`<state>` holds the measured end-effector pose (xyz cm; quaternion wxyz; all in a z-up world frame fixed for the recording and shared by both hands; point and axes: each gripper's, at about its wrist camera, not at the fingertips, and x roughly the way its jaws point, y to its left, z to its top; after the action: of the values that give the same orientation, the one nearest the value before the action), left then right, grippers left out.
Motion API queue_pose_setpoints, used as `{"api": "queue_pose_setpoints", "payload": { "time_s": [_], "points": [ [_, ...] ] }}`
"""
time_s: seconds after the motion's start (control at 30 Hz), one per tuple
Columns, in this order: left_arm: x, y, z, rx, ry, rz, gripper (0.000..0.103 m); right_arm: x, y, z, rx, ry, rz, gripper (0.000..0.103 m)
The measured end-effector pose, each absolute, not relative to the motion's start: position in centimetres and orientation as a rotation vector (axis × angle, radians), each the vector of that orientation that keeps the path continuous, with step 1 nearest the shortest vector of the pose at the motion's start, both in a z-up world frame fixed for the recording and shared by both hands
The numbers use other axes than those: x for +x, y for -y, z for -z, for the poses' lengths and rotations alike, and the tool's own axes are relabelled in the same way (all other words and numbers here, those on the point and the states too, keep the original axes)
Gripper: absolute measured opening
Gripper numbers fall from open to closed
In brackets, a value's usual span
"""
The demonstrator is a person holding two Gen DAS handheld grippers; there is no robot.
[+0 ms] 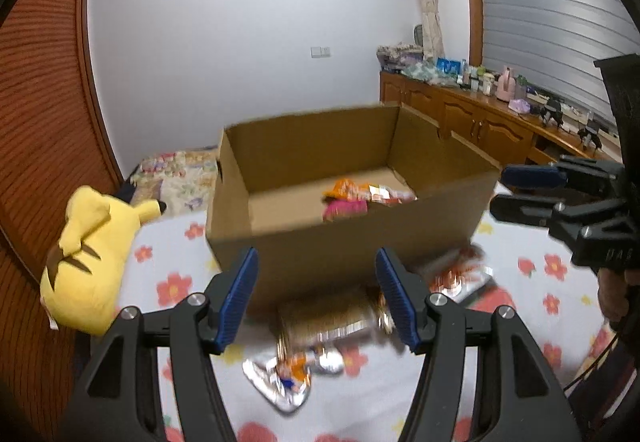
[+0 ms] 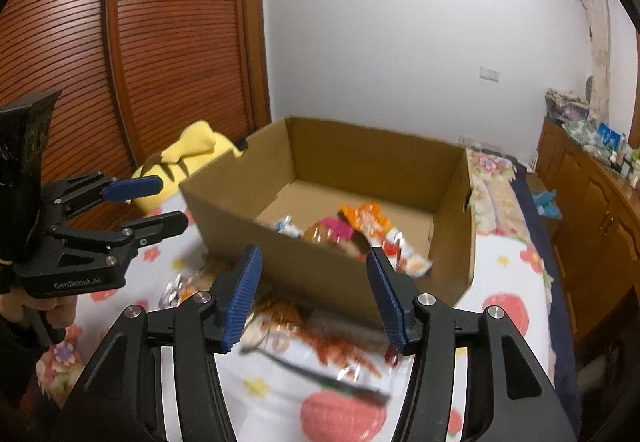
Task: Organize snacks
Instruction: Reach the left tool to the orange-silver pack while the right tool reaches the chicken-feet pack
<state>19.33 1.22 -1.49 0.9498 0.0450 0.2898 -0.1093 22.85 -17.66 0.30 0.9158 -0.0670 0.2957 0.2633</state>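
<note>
An open cardboard box (image 1: 320,250) (image 2: 224,213) stands on the flowered bed sheet (image 1: 176,266). Inside lie an orange packet (image 1: 346,187) (image 2: 366,219), a pink packet (image 1: 346,209) (image 2: 334,228) and a white-and-orange one (image 2: 408,260). More packets lie on the sheet before the box: a blurred brown one (image 1: 332,318), a silver-and-orange one (image 1: 288,378), another to the right (image 1: 460,276), and an orange-printed one (image 2: 320,338). My left gripper (image 1: 318,298) (image 2: 160,201) is open above the brown packet, with nothing gripped. My right gripper (image 2: 314,298) (image 1: 516,193) is open and empty by the box's front wall.
A yellow plush toy (image 1: 88,258) (image 2: 188,157) lies left of the box. A slatted wooden wardrobe (image 2: 160,61) stands beyond it. A cluttered wooden sideboard (image 1: 480,121) runs along the right of the bed. A patterned pillow (image 2: 490,177) lies behind the box.
</note>
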Motion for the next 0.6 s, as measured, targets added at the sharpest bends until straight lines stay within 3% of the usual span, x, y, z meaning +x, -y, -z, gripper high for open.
{"api": "queue_pose_setpoints", "payload": {
  "time_s": [0.27,0.6],
  "points": [
    [18.6,-2.7,7.3,0.091,-0.709,0.204,0.062,21.6,18.3,2.8,-0.132,-0.693,-0.543,0.057],
    [19.7,-3.6,9.9,0.078,-0.774,0.245,0.060,23.6,17.6,6.3,-0.150,-0.794,-0.563,0.058]
  ]
}}
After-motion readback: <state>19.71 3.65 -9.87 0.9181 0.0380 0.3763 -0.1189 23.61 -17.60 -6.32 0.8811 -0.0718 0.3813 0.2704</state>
